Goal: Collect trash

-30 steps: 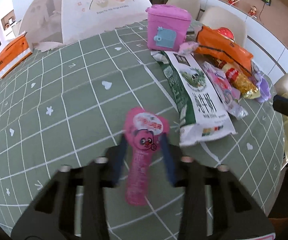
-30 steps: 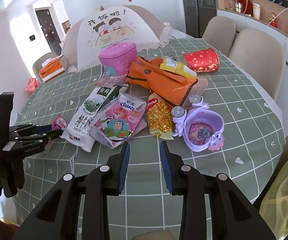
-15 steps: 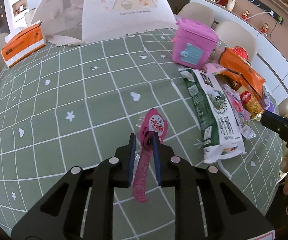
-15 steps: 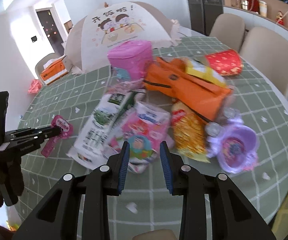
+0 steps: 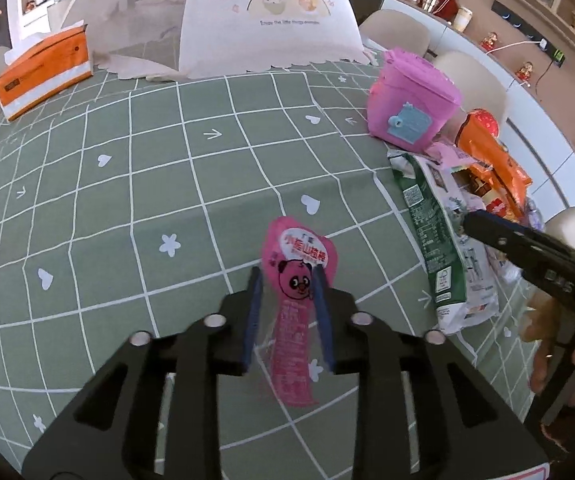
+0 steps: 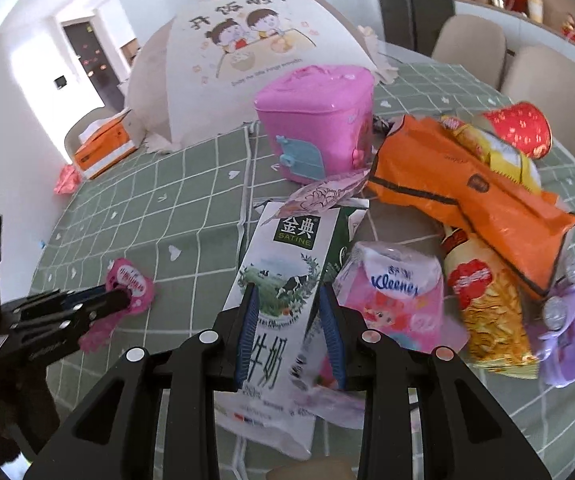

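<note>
A pink lollipop-shaped wrapper (image 5: 296,280) lies on the green checked tablecloth, between the fingers of my left gripper (image 5: 287,284), which is open around it. It also shows in the right wrist view (image 6: 127,284), with the left gripper (image 6: 115,300) at it. My right gripper (image 6: 287,304) is open, its fingers either side of a white and green milk carton (image 6: 275,280). Beside the carton lie a pink Kleenex pack (image 6: 395,292), a yellow snack bag (image 6: 487,312) and an orange bag (image 6: 459,188).
A pink toy bin (image 6: 319,124) stands behind the pile. A red paper cup (image 6: 519,128) and a purple toy (image 6: 571,332) lie at the right. A white mesh food cover (image 5: 263,16) and an orange tissue box (image 5: 43,72) stand at the far side. Beige chairs (image 6: 551,92) surround the table.
My left gripper's fingers have spread apart around the pink wrapper, which now lies flat. My right gripper has moved forward and down over the milk carton.
</note>
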Motion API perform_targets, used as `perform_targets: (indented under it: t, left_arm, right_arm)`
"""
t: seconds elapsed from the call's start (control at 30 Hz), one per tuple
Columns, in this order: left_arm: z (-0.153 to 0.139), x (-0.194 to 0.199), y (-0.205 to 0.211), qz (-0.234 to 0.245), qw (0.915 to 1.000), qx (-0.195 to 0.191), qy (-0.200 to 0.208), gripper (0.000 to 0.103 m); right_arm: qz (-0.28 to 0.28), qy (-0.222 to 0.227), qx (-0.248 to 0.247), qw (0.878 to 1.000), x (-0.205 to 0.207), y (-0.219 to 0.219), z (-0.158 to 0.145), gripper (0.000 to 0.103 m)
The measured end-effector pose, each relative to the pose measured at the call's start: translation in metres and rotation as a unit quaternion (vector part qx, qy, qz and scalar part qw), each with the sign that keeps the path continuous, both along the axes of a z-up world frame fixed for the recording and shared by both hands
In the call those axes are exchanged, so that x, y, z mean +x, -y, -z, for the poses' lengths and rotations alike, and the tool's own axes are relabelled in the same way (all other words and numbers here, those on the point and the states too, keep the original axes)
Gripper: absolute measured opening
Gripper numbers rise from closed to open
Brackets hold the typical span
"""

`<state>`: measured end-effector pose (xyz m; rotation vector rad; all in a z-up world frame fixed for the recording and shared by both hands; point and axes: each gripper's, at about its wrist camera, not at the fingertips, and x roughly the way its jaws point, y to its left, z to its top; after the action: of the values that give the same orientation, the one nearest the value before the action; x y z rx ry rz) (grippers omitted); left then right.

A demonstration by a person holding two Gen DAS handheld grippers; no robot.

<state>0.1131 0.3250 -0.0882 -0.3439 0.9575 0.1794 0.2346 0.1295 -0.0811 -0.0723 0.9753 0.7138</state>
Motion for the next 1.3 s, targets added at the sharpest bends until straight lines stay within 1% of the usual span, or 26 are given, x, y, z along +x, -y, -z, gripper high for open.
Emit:
perform_targets:
  t: [0.07, 0.17, 0.23, 0.3, 0.37, 0.4, 0.5, 0.57, 0.6, 0.63, 0.7, 0.77, 0.83, 0.9, 0.93, 1.0, 1.03, 1.07, 1.13, 1.17, 1.23, 1.3]
  left_arm:
    - [-0.001, -0.002, -0.004, 0.005, 0.9999, -0.01, 0.005, 0.033]
    - [-0.005, -0.006, -0.01, 0.006, 0.9998, -0.014, 0.012, 0.037]
    - [-0.007, -0.008, -0.015, 0.002, 0.9997, -0.016, 0.017, 0.04]
    - [-0.006, -0.01, -0.02, -0.003, 0.9997, -0.017, 0.017, 0.04]
    - [-0.005, -0.011, -0.025, -0.008, 0.9997, -0.02, 0.015, 0.04]
    - [-0.005, -0.012, -0.027, -0.009, 0.9996, -0.021, 0.014, 0.041]
    - [-0.005, -0.011, -0.031, -0.007, 0.9996, -0.024, 0.013, 0.041]
    - [-0.005, -0.008, -0.03, -0.001, 0.9997, -0.023, 0.012, 0.041]
    - [-0.005, -0.006, -0.029, 0.002, 0.9997, -0.023, 0.012, 0.041]
    - [-0.005, -0.002, -0.027, 0.008, 0.9997, -0.021, 0.01, 0.041]
    - [-0.003, 0.005, -0.021, 0.018, 0.9997, -0.014, 0.007, 0.041]
    - [0.0, 0.014, -0.013, 0.031, 0.9995, 0.004, -0.001, 0.041]
    - [0.003, 0.02, -0.007, 0.04, 0.999, 0.018, -0.005, 0.041]
    - [0.006, 0.024, -0.003, 0.046, 0.9986, 0.021, -0.015, 0.041]
    - [0.007, 0.026, 0.0, 0.052, 0.9982, 0.022, -0.019, 0.032]
    - [0.001, 0.026, 0.004, 0.065, 0.9972, 0.037, -0.01, 0.025]
    - [-0.001, 0.025, 0.004, 0.069, 0.9969, 0.038, -0.006, 0.02]
    - [-0.003, 0.023, 0.004, 0.072, 0.9968, 0.035, -0.001, 0.018]
    - [-0.005, 0.022, 0.0, 0.07, 0.997, 0.03, 0.005, 0.018]
    - [-0.005, 0.023, -0.003, 0.067, 0.9973, 0.03, 0.003, 0.017]
    - [-0.006, 0.022, -0.011, 0.054, 0.9982, 0.027, 0.004, 0.017]
    - [-0.007, 0.019, -0.017, 0.04, 0.9989, 0.024, 0.01, 0.017]
  right_arm:
    - [0.011, -0.003, -0.011, 1.0, 0.001, -0.004, 0.004, 0.031]
    - [0.026, -0.01, 0.002, 1.0, 0.005, -0.007, 0.007, 0.032]
    - [0.033, -0.018, 0.013, 0.999, 0.01, -0.01, 0.008, 0.035]
    - [0.044, -0.031, 0.025, 0.998, 0.017, -0.011, 0.013, 0.047]
    - [0.054, -0.045, 0.043, 0.997, 0.024, -0.01, 0.019, 0.05]
    - [0.058, -0.058, 0.054, 0.995, 0.028, -0.011, 0.023, 0.053]
    - [0.053, -0.084, 0.067, 0.993, 0.036, -0.013, 0.027, 0.054]
    - [0.04, -0.091, 0.057, 0.993, 0.038, -0.015, 0.026, 0.053]
    - [0.029, -0.083, 0.041, 0.995, 0.038, -0.017, 0.024, 0.053]
    - [0.026, -0.061, 0.013, 0.998, 0.036, -0.018, 0.021, 0.052]
    - [0.016, -0.015, -0.027, 0.999, 0.03, -0.02, 0.014, 0.051]
    - [0.011, -0.002, -0.044, 0.999, 0.027, -0.019, 0.01, 0.051]
    - [0.01, 0.0, -0.034, 0.999, 0.023, -0.016, 0.008, 0.051]
    - [0.021, -0.003, -0.017, 1.0, 0.02, -0.012, 0.007, 0.051]
    - [0.028, -0.01, -0.006, 1.0, 0.02, -0.009, 0.006, 0.051]
    - [0.042, -0.017, 0.013, 0.999, 0.018, -0.005, 0.001, 0.051]
    - [0.047, -0.015, 0.017, 0.999, 0.018, -0.006, -0.003, 0.051]
    - [0.046, -0.01, 0.019, 0.999, 0.018, -0.008, -0.007, 0.051]
    - [0.044, 0.0, 0.01, 0.999, 0.015, -0.013, -0.011, 0.051]
    - [0.043, -0.001, -0.011, 0.999, 0.017, -0.019, -0.01, 0.051]
    - [0.041, -0.002, -0.025, 0.999, 0.022, -0.029, -0.01, 0.051]
    - [0.044, 0.008, -0.034, 0.998, 0.025, -0.037, -0.01, 0.051]
